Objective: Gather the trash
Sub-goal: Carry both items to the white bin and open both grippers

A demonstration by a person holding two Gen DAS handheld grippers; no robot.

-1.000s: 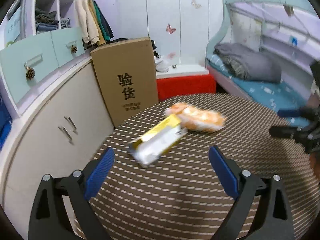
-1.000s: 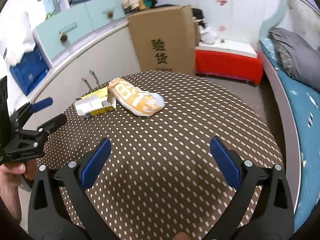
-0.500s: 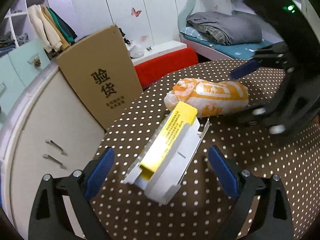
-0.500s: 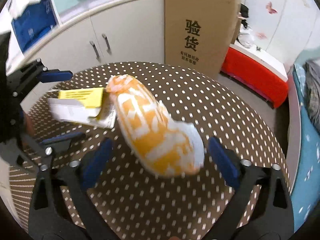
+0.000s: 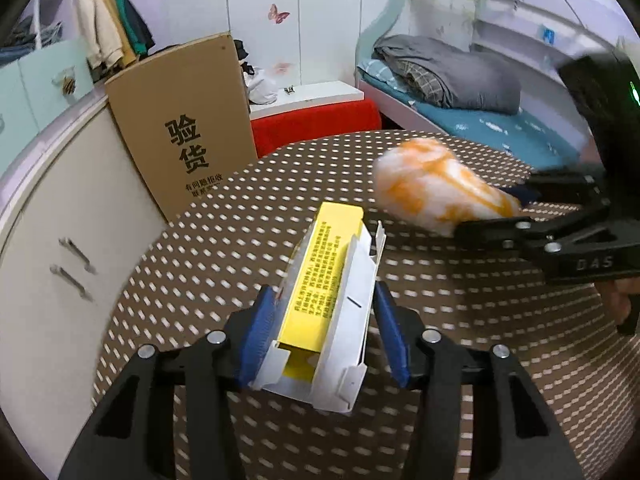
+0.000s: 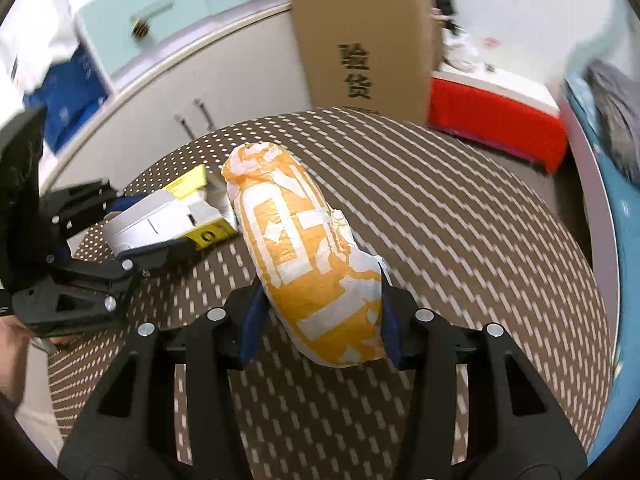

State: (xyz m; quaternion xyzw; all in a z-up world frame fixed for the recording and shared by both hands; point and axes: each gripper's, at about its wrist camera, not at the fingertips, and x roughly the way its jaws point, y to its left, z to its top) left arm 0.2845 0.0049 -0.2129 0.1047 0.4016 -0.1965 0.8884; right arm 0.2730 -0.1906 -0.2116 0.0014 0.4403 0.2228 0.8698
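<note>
A yellow and white torn carton (image 5: 326, 308) lies on the brown dotted round table (image 5: 208, 248). My left gripper (image 5: 323, 334) is shut on the carton's near end. An orange and white crumpled wrapper (image 6: 308, 252) lies to the carton's right. My right gripper (image 6: 318, 318) is shut on the wrapper's near end. The wrapper also shows in the left wrist view (image 5: 436, 188), blurred, held by the right gripper (image 5: 508, 210). The carton also shows in the right wrist view (image 6: 168, 216), held by the left gripper (image 6: 134, 226).
A tall cardboard box (image 5: 184, 120) stands behind the table against a white cabinet (image 5: 52, 224). A red bench (image 5: 316, 120) and a bed with a grey blanket (image 5: 452, 76) stand beyond the table. A hand (image 6: 16, 344) holds the left gripper.
Both grippers have moved forward and closed: the left onto the carton, the right onto the wrapper. They were open and short of them before.
</note>
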